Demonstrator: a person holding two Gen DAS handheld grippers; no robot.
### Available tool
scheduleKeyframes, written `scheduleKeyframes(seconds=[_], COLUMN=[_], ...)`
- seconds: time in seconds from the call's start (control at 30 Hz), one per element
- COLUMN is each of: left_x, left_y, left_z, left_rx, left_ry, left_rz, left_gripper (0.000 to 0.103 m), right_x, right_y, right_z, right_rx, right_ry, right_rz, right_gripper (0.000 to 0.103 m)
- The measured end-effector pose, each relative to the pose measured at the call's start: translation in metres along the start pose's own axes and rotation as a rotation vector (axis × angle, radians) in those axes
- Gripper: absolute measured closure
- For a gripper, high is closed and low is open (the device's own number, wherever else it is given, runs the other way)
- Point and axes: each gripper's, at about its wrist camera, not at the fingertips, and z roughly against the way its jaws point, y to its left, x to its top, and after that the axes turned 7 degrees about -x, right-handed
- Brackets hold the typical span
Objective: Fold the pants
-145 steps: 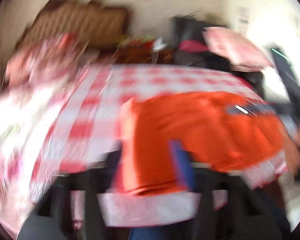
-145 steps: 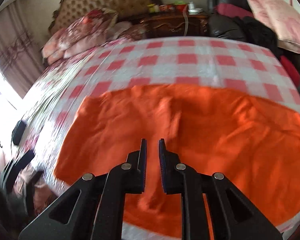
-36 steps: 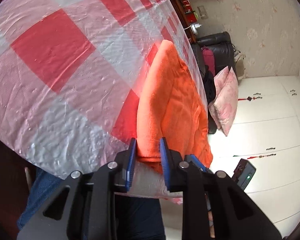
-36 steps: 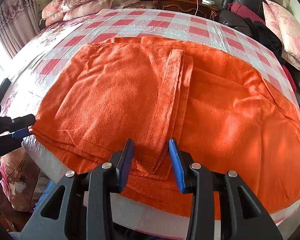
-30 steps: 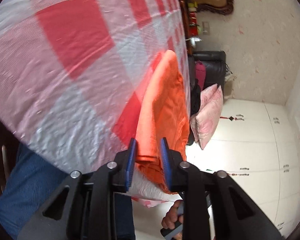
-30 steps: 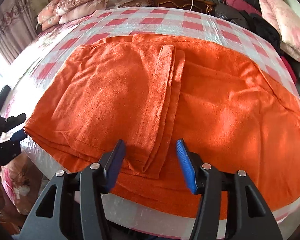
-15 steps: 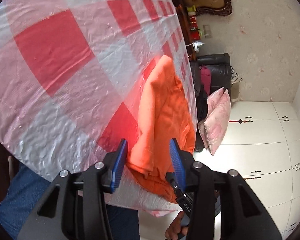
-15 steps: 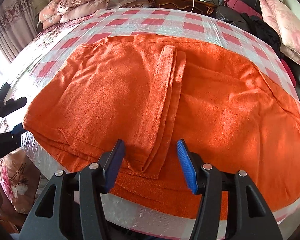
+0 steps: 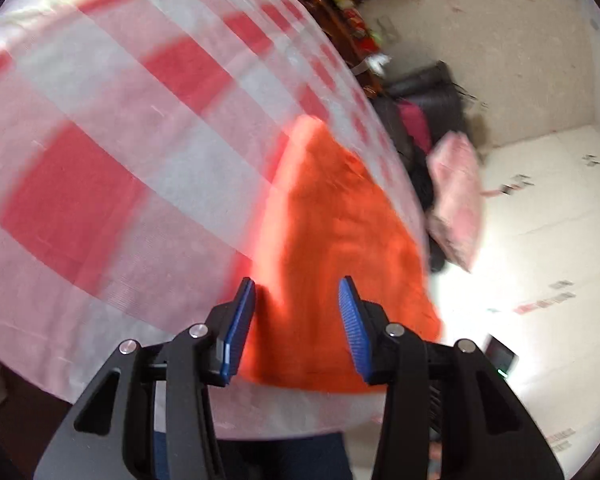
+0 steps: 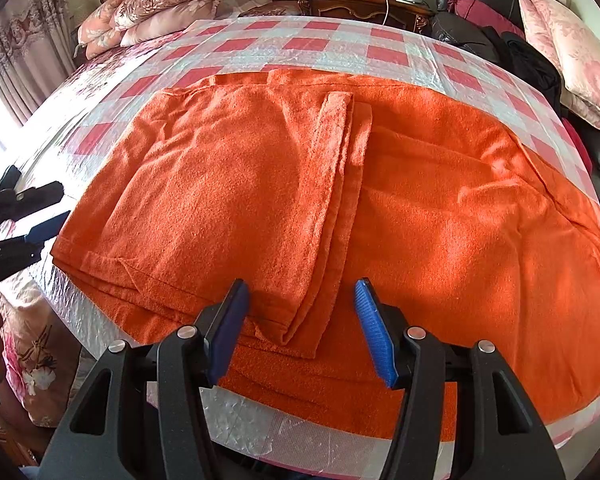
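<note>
The orange pants (image 10: 440, 208) lie spread on the red-and-white checked bed cover (image 10: 308, 40), with the left part folded over so a hem edge runs down the middle. My right gripper (image 10: 302, 320) is open, empty, just above the near edge of the folded layer. My left gripper (image 9: 296, 320) is open and empty at the pants' (image 9: 332, 240) left end; that view is blurred. It also shows in the right wrist view (image 10: 28, 216), just left of the pants' corner.
Floral pillows (image 10: 160, 4) and a tufted headboard stand at the bed's far end. A wooden nightstand (image 10: 364, 0) with small items is behind. A dark sofa with pink cushions (image 10: 572, 48) is at the right. The bed's near edge is below the grippers.
My left gripper let go of the pants' corner, opened wide and swung. My right gripper opened from shut and stayed over the near edge. The pants now lie flatter.
</note>
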Motion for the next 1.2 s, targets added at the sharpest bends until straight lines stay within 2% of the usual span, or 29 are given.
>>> scheduleKeyframes(seconds=[0.07, 0.17, 0.23, 0.3, 0.4, 0.5, 0.6, 0.7, 0.77, 0.83, 0.87, 0.93, 1.03, 1.2], left_x=[0.000, -0.002, -0.006, -0.014, -0.021, -0.024, -0.019, -0.012, -0.009, -0.012, -0.015, -0.020, -0.023, -0.027], left_y=[0.001, 0.000, 0.006, 0.020, 0.038, 0.041, 0.033, 0.027, 0.022, 0.012, 0.008, 0.007, 0.005, -0.017], left_z=[0.002, 0.001, -0.001, -0.005, -0.007, -0.008, -0.004, -0.012, -0.015, -0.021, -0.022, -0.020, -0.017, -0.017], left_rx=[0.048, 0.057, 0.010, -0.087, -0.189, -0.239, -0.200, -0.231, -0.210, -0.147, -0.110, -0.061, -0.010, 0.074], left_ry=[0.015, 0.068, 0.121, 0.170, 0.190, 0.204, 0.167, 0.148, 0.140, 0.175, 0.183, 0.170, 0.140, 0.110], left_rz=[-0.025, -0.011, 0.057, 0.188, 0.320, 0.319, 0.219, 0.227, 0.217, 0.164, 0.140, 0.118, 0.087, -0.038], left_gripper=[0.061, 0.061, 0.061, 0.062, 0.064, 0.064, 0.063, 0.063, 0.064, 0.076, 0.078, 0.092, 0.094, 0.095], right_x=[0.000, 0.000, 0.000, 0.000, 0.000, -0.001, -0.002, -0.002, -0.002, -0.002, -0.002, -0.002, -0.001, 0.002], right_y=[0.000, 0.001, 0.000, 0.000, -0.001, -0.001, 0.000, -0.001, -0.001, -0.001, -0.001, -0.002, -0.001, -0.003], right_z=[0.000, -0.001, -0.001, -0.001, -0.001, -0.001, -0.001, -0.001, -0.001, -0.001, -0.001, 0.000, 0.000, -0.002], right_rx=[0.000, -0.002, 0.001, -0.001, 0.001, 0.002, 0.004, 0.004, 0.005, 0.004, 0.003, 0.003, -0.002, -0.020], right_ry=[-0.001, 0.000, 0.000, 0.000, 0.000, -0.002, -0.003, -0.002, -0.003, 0.002, 0.004, 0.006, 0.012, 0.037], right_rz=[-0.002, 0.000, 0.000, 0.000, -0.002, -0.001, -0.001, -0.003, 0.001, -0.003, -0.002, -0.002, -0.003, -0.011], right_gripper=[0.047, 0.047, 0.047, 0.047, 0.047, 0.047, 0.047, 0.047, 0.047, 0.047, 0.047, 0.047, 0.046, 0.041])
